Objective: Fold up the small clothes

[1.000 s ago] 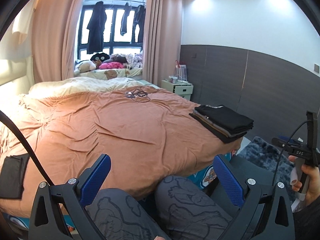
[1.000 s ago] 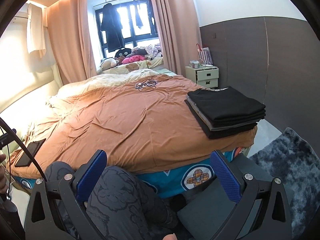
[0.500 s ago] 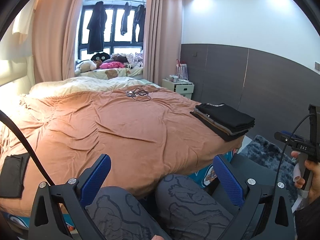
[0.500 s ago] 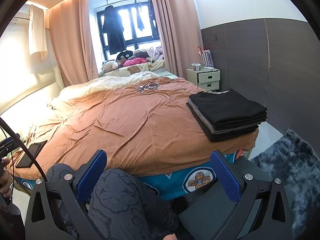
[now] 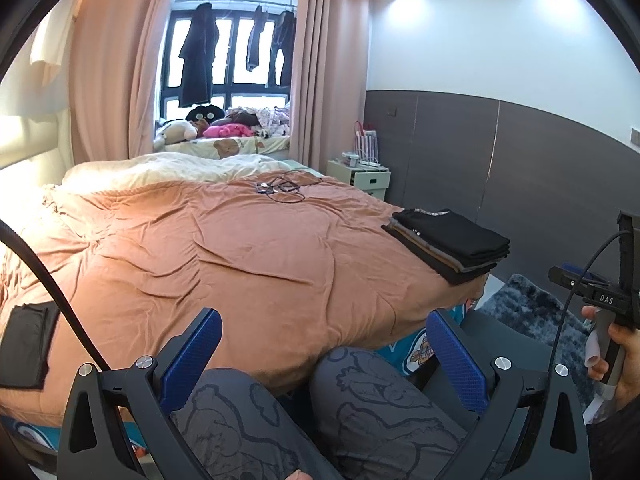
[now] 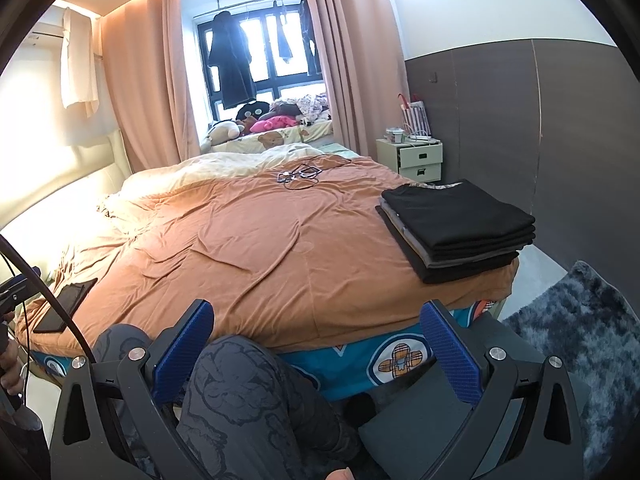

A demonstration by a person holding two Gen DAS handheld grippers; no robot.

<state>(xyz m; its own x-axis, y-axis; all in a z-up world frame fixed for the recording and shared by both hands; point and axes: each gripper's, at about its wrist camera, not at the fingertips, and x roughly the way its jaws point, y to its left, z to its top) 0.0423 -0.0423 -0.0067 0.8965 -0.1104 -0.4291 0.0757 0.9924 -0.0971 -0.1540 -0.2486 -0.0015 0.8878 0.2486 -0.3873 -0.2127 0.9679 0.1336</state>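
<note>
Bedroom, big bed [image 5: 248, 264] with an orange-brown cover filling both views, cream bedding behind it, pink curtains [image 5: 108, 80] either side of a dark window [image 5: 228, 64] with clothes hung on a rail. Stack of folded dark clothes [image 6: 456, 228] sits at the bed's right edge near the corner, neat, edges aligned; same stack at mid-right in the left wrist view [image 5: 452, 246]. Flat black item [image 5: 26, 344] lies on the bed's left edge, well apart from the stack; cannot tell if it is cloth or a device. Tangle of cables [image 6: 300, 176] near the far end of the cover. White nightstand [image 6: 418, 160] by the grey wall panel, shaggy grey rug [image 6: 588, 340] on the floor at right.

Left gripper [image 5: 324, 352] spread wide, blue pads empty, hanging over the person's knees [image 5: 360, 392] in grey patterned trousers. Right gripper [image 6: 316, 346] also spread wide, nothing between the pads, over a knee and the bed's blue printed side [image 6: 384, 360]. Right hand [image 5: 618, 356] on its handle shows at the left view's right edge. Neither gripper touches any clothes.
</note>
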